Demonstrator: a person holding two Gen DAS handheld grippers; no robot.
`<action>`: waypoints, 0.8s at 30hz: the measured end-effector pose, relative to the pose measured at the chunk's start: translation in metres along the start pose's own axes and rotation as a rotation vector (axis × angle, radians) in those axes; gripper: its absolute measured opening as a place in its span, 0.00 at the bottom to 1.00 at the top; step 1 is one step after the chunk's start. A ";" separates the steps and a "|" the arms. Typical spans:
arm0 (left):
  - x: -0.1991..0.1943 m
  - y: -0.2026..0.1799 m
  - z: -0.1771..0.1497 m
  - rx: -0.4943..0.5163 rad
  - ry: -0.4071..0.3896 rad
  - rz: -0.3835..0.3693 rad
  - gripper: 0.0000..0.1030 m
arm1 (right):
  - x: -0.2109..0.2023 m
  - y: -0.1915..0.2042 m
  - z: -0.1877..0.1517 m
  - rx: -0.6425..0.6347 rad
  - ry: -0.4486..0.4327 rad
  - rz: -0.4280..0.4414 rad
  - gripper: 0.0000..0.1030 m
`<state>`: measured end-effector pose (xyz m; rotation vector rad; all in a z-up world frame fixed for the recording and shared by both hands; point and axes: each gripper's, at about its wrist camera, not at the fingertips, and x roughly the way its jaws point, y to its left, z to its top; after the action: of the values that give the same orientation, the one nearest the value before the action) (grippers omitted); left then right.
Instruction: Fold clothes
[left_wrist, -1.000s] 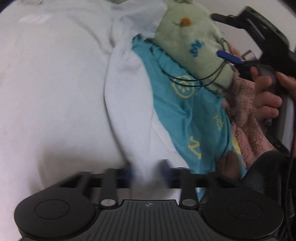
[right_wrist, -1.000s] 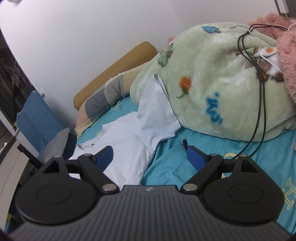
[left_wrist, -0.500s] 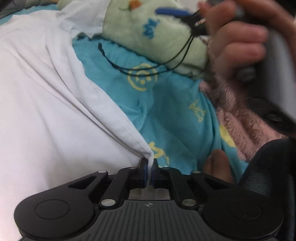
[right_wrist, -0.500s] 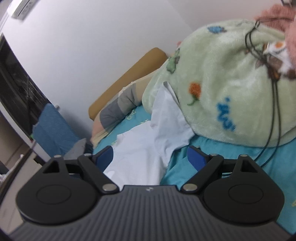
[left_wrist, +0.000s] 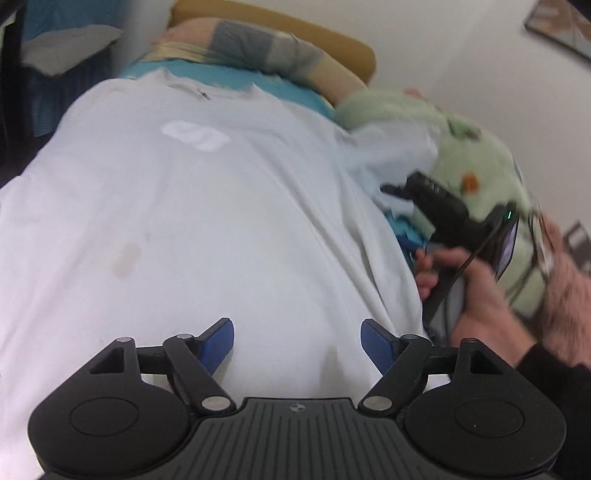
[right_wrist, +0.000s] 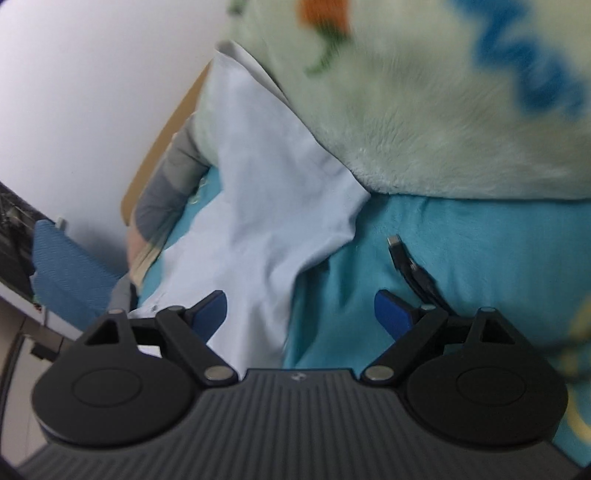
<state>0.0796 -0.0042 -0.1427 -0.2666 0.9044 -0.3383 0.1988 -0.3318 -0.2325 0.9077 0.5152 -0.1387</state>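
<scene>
Left tongs (left_wrist: 297, 341) opening, right tongs (right_wrist: 300, 312) released, white shirt (left_wrist: 192, 221) on teal bedsheet (right_wrist: 461, 236)

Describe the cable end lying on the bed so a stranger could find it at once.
Start at the big pale green fleece blanket heaped on the turquoise bedsheet. Just below its fluffy edge, right of the white T-shirt's sleeve, lies a black cable ending in a small metal plug. It is the only dark, thin thing on that bare patch of sheet.
</scene>
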 end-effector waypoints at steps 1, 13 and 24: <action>0.000 0.005 0.005 -0.014 -0.026 0.001 0.78 | 0.012 -0.001 0.001 -0.008 -0.017 0.003 0.87; 0.025 0.091 0.053 -0.167 -0.087 0.027 0.79 | 0.095 0.026 0.037 -0.106 -0.129 0.070 0.80; -0.019 0.096 0.073 -0.098 -0.199 0.129 0.79 | 0.064 0.126 0.053 -0.497 -0.188 -0.024 0.13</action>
<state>0.1444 0.0973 -0.1208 -0.3252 0.7385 -0.1452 0.3153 -0.2897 -0.1463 0.3984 0.3610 -0.1093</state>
